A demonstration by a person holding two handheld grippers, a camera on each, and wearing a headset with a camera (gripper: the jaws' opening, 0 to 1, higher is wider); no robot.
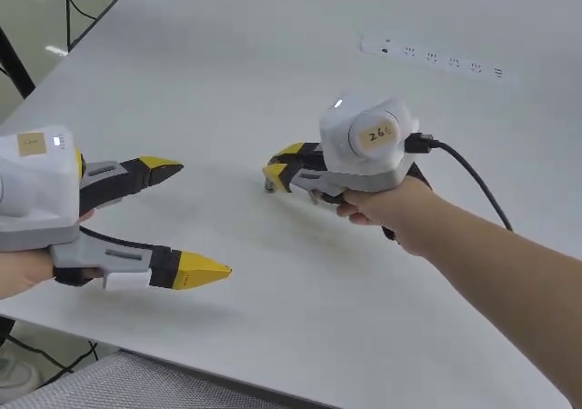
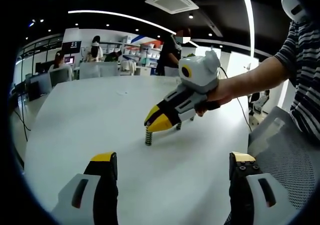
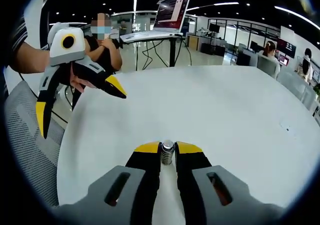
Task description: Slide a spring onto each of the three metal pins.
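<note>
On the white counter (image 1: 273, 54), near its middle, the right claw (image 1: 275, 171) is angled down with its yellow tips at the surface. Its jaws are closed almost fully on a spring (image 3: 168, 154), which is gripped between the tips. The left gripper view shows the coil standing upright on the counter beneath those tips. A second small upright piece sits just behind it and is too small to identify. The left claw (image 1: 202, 216) is at the near left, well apart from the spring, with its jaws spread wide and nothing between them. A white power strip (image 1: 432, 59) lies at the far right. A black cable (image 1: 473, 177) runs from the right claw's housing.
</note>
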